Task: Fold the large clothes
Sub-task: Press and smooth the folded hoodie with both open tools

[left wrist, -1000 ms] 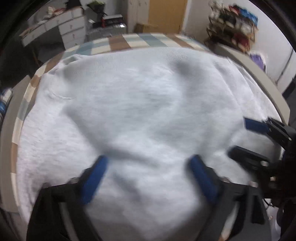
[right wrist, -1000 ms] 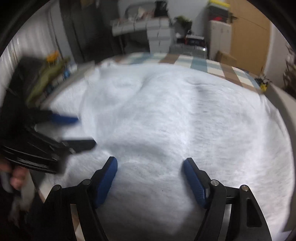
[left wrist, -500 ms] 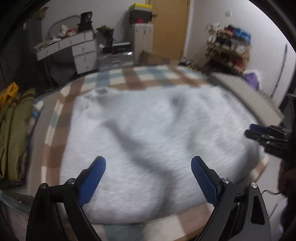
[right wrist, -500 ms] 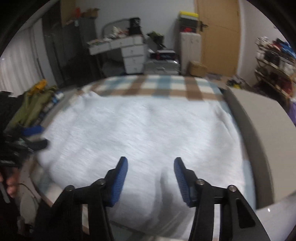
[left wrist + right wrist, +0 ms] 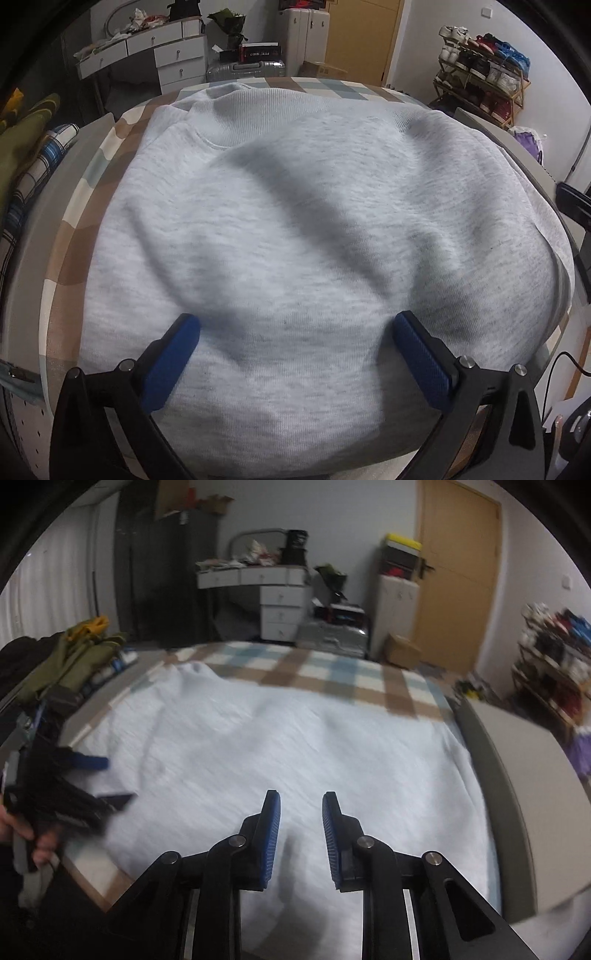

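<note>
Bedroom; checked bed cover (image 5: 70, 258) as work surface. Grey sweatshirt (image 5: 314, 229): laid flat, collar at far end, hem nearest both grippers, long axis running away from them. Left gripper (image 5: 295, 332): jaws opening, spread wide over hem, nothing gripped. Right gripper (image 5: 301, 812): jaws closing, a fabric ridge between the pads, not yet pinched.

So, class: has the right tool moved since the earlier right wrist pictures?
Yes. The right tool has pulled back and tilted up from the grey sweatshirt: the wooden door now shows far more fully, and its jaws are closing on nothing.
</note>
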